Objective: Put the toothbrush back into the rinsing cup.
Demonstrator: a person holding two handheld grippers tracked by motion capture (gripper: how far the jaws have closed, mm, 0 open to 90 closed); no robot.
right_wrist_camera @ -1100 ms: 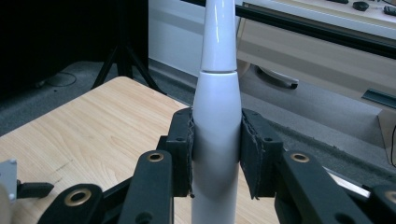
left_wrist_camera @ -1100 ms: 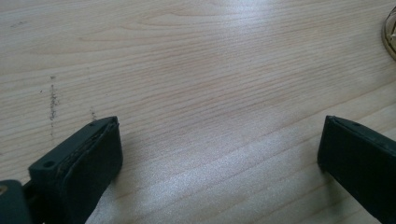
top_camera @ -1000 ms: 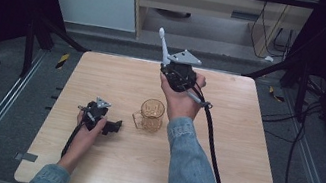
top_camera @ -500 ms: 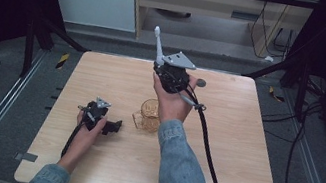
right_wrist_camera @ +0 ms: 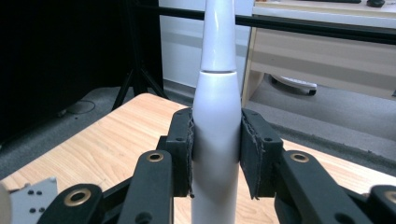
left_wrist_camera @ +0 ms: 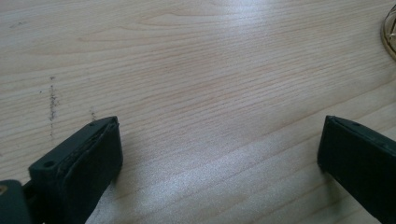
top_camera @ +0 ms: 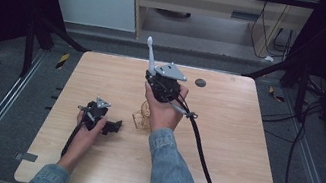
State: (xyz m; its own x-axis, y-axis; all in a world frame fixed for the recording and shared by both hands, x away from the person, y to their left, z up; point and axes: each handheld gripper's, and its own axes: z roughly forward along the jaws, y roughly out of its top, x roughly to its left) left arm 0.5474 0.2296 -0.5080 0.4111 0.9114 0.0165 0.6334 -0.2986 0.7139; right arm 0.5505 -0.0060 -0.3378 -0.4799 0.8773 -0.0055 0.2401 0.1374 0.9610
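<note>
Both jaws of our right gripper (right_wrist_camera: 215,154) are pressing on the white body of an electric toothbrush (right_wrist_camera: 216,135), one pad on each side, so we are holding it firmly. In the right gripper view the toothbrush is standing upright between the pads, and its narrow neck is rising out of the top of the picture. In the high view we are keeping the right gripper (top_camera: 150,71) above the middle of the wooden table (top_camera: 242,151), and the toothbrush (top_camera: 150,58) is pointing up and leaning a little to the left. Just below our right hand (top_camera: 163,112), a clear glass cup (top_camera: 142,116) is standing on the table, partly hidden by the hand.

Our left gripper (top_camera: 114,126) is resting low on the table, left of the cup and a little nearer to us. Its jaws are standing wide apart, and in the left gripper view we are seeing bare wood between them. The rim of the cup (left_wrist_camera: 390,32) is showing at the right edge of that view.

A small dark disc (top_camera: 200,83) is lying on the table near the far edge.
</note>
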